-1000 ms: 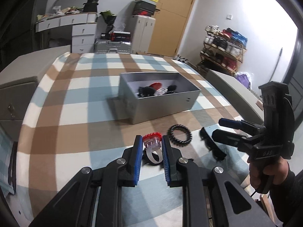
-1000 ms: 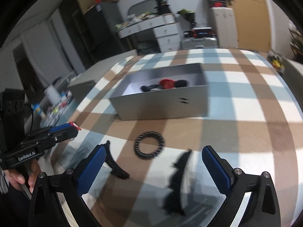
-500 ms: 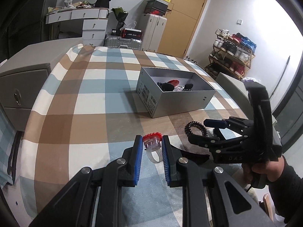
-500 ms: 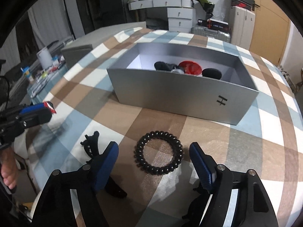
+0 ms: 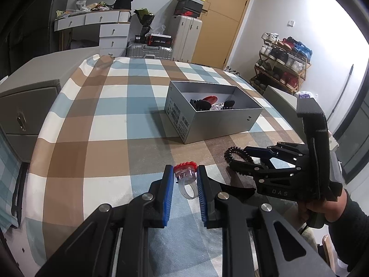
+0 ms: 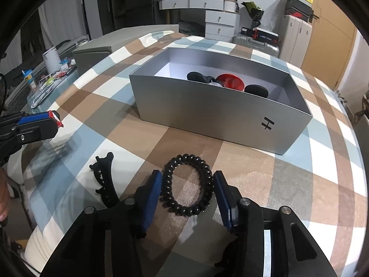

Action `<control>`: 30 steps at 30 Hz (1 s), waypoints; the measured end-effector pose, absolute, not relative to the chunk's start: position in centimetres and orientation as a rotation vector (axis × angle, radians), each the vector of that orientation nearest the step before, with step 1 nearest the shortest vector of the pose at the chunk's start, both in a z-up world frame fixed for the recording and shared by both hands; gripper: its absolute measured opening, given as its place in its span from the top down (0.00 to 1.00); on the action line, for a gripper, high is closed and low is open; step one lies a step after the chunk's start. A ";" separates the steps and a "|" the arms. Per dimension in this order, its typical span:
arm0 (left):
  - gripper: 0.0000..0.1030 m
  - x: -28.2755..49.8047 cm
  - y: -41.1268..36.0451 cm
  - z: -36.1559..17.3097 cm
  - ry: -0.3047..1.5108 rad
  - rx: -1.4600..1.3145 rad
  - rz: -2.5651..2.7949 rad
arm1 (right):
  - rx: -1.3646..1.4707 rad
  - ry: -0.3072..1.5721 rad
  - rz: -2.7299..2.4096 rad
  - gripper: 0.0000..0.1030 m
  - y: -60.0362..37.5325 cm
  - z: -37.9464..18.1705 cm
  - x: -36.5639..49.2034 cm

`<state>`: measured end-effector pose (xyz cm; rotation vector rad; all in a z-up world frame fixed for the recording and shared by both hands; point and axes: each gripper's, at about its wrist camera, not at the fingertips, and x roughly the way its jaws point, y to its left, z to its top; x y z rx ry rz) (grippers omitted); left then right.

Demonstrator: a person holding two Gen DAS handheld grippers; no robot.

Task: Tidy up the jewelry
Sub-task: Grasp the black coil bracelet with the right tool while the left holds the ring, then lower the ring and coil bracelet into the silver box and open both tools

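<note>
My left gripper [image 5: 184,181] is shut on a clear ring with a red top [image 5: 184,169], held just above the checked cloth. In the right wrist view my right gripper [image 6: 188,181] straddles a black spiral hair tie [image 6: 184,158] lying on the cloth. Its jaws are closing, and the blue pads [image 6: 153,194] stand right beside the coil without squeezing it. The left wrist view shows the right gripper [image 5: 244,159] low over the hair tie [image 5: 233,150]. Behind stands an open silver box [image 6: 207,110] with black and red pieces inside.
A black claw clip [image 6: 103,177] lies on the cloth just left of the right gripper. The checked table [image 5: 103,124] drops off at its left edge beside a grey cabinet [image 5: 25,106]. A cluttered side table [image 6: 48,76] stands at the far left.
My right gripper came down and forward over the hair tie, and its jaws narrowed from wide apart to close beside the coil. The left gripper kept hold of the ring and barely moved.
</note>
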<state>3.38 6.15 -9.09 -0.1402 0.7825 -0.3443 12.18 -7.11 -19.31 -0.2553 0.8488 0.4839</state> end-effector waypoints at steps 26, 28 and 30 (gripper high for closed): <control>0.86 8.1 3.1 -5.4 0.737 -0.125 -0.366 | 0.129 0.659 0.595 0.60 -14.8 -12.0 12.0; 0.85 9.0 2.6 -5.1 0.728 -0.120 -0.374 | 0.141 0.640 0.606 0.60 -15.1 -10.9 12.6; 0.85 9.8 2.1 -4.9 0.723 -0.116 -0.387 | 0.144 0.624 0.611 0.60 -15.4 -10.3 13.3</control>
